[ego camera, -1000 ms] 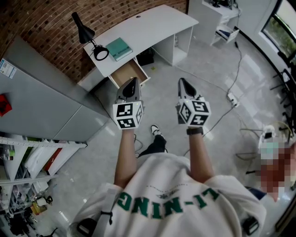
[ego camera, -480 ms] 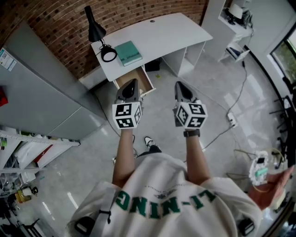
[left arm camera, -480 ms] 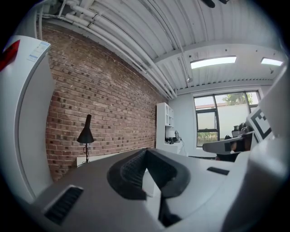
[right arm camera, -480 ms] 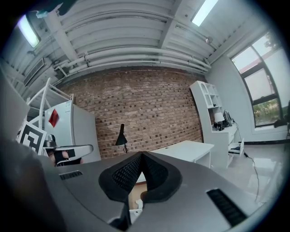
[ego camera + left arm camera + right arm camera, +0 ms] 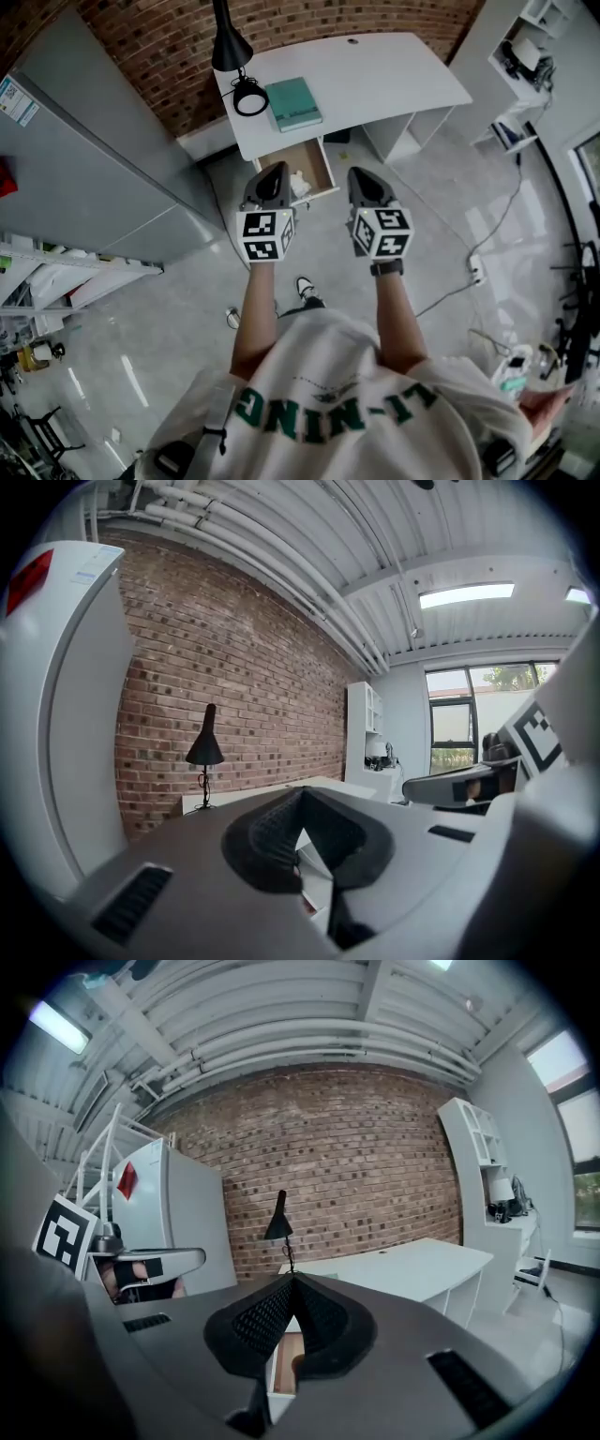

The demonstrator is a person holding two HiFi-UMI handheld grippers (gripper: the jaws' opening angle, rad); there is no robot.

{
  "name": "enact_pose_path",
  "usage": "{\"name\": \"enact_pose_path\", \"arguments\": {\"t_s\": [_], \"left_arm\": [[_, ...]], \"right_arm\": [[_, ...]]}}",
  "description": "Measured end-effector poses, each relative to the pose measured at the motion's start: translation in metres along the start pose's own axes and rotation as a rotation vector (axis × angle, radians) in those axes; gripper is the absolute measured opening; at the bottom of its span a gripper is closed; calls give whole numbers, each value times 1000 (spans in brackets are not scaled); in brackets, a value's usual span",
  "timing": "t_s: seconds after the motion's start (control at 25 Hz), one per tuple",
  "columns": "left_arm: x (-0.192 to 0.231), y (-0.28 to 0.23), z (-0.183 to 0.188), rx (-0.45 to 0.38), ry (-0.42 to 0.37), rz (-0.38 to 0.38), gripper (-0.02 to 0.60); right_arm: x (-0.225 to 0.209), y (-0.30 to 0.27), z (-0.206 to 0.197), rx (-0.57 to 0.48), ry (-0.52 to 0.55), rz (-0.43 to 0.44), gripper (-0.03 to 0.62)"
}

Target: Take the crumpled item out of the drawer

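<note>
The white desk (image 5: 375,66) stood at twelve o'clock, its drawer (image 5: 307,156) open below the top. The left gripper (image 5: 275,171) and, at its three o'clock, the right gripper (image 5: 361,174) had jaws pressed together on nothing (both short of the drawer). The crumpled item (image 5: 300,181) lay at the drawer's six o'clock end

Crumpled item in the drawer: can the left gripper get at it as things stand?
Probably yes: the drawer is pulled open, nothing covers the crumpled item, and nothing stands between it and the left gripper. The jaws are together, though, and would need to open first.
</note>
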State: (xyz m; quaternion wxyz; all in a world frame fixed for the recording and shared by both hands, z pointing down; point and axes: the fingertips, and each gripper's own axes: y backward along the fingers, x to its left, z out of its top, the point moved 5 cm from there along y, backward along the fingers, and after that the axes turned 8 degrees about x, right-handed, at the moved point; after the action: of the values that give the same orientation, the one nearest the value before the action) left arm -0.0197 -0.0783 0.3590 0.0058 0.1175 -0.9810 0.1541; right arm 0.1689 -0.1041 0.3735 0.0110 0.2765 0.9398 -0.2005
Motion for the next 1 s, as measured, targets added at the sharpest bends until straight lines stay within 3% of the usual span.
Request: {"name": "enact_pose_path", "arguments": {"t_s": [0.48, 0.76, 1.0], "left_arm": [[87, -40, -42, 60, 125, 79, -6], [129, -67, -72, 114, 136, 78, -6], [131, -82, -89, 158, 166, 57, -6]], "right_arm": [[45, -126, -12, 188, 66, 199, -2], [61, -183, -32, 278, 102, 227, -2], [61, -197, -62, 359, 114, 249, -2]]}}
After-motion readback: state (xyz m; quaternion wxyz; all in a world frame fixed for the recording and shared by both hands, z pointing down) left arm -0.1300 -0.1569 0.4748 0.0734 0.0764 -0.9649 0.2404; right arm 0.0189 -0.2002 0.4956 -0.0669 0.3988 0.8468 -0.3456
